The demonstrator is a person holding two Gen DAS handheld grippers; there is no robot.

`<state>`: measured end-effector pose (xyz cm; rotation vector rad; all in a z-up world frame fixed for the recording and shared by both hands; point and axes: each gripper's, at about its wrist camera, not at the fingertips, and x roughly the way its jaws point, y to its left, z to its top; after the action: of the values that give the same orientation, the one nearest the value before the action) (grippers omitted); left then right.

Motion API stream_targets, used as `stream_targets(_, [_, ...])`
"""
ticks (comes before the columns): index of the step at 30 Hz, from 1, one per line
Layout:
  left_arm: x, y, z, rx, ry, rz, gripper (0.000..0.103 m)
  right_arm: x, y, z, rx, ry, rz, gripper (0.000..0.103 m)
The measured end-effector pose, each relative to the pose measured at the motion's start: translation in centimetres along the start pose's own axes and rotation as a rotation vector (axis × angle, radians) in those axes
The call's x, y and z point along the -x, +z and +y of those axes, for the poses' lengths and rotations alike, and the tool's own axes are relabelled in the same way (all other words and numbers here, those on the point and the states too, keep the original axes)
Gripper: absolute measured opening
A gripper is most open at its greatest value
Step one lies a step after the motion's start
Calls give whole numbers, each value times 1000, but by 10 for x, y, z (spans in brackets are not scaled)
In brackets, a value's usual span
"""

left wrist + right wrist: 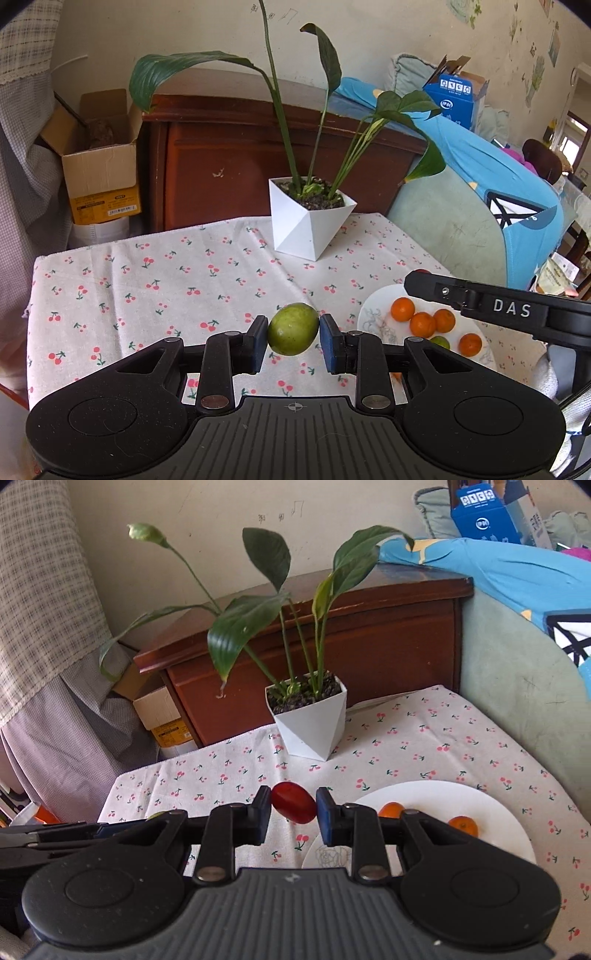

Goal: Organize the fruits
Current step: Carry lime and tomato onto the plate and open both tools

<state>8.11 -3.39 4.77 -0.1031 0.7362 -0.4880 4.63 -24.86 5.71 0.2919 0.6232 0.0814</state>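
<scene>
Cherry-print tablecloth (147,280) under both my tongs. Left gripper (293,332) clamps green fruit (293,328); right gripper (293,806) clamps red fruit (294,802), both above cloth. Best carry level, lower gently among oranges (423,324). Left view alone shows green one on plate (373,317); potted plant (314,218) beyond.

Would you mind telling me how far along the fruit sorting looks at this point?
Partly done. Several oranges and one small green fruit already sit on the white plate. In hand: the left claw grips a green fruit, and the right claw grips a red fruit, both lifted above the cherry-print cloth. Left: setting these two down. No other loose fruit shows.
</scene>
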Motion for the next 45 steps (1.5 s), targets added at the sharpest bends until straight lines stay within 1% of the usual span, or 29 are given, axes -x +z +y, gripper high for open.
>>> stream_targets(4, [-2,1,-17,-15,-39,0,28,22,4,-20,-48,-12,-20,26])
stream_targets(8, [-7,-2,-37,-43,-81,14,28,29,3,-41,-108,-47,-28,27])
stream_targets(11, [-14,-7,-52,-68,-108,34,28,30,-1,-57,-168,-56,-16,26])
stream_targets(15, [-23,-18,-71,-110,-143,73,28,31,-7,-73,-208,-86,2,26])
stream_targets(17, [-29,-23,-79,-126,-159,97,28,29,-11,-81,-251,-84,22,26])
stream_targets(21, [-40,-33,-90,-145,-171,136,28,23,-22,-95,-333,-94,67,27])
stream_targets(24, [-48,-39,-94,-152,-166,158,28,18,-28,-103,-383,-95,92,27])
stream_targets(29, [-56,-43,-97,-157,-152,174,28,10,-31,-105,-391,-115,106,27])
stream_targets(31, [-56,-44,-98,-158,-149,171,28,9,-33,-104,-394,-123,111,30])
stream_targets(33, [-55,-43,-100,-162,-146,165,32,8,-33,-105,-398,-134,110,30])
stream_targets(35, [-53,-41,-101,-162,-149,151,42,9,-32,-105,-403,-136,106,30])
stream_targets(36, [-52,-40,-102,-162,-150,144,45,10,-32,-104,-402,-136,102,30])
stream_targets(38, [-48,-37,-104,-163,-149,130,56,12,-30,-103,-400,-135,94,30])
stream_targets(41, [-45,-32,-106,-158,-126,121,72,17,-26,-100,-394,-134,73,39])
stream_targets(43, [-44,-30,-106,-156,-108,124,75,21,-24,-97,-380,-141,62,43])
stream_targets(44, [-44,-29,-107,-159,-96,125,76,22,-23,-95,-374,-147,61,44])
stream_targets(45, [-43,-29,-107,-163,-85,127,78,23,-22,-94,-370,-155,63,48])
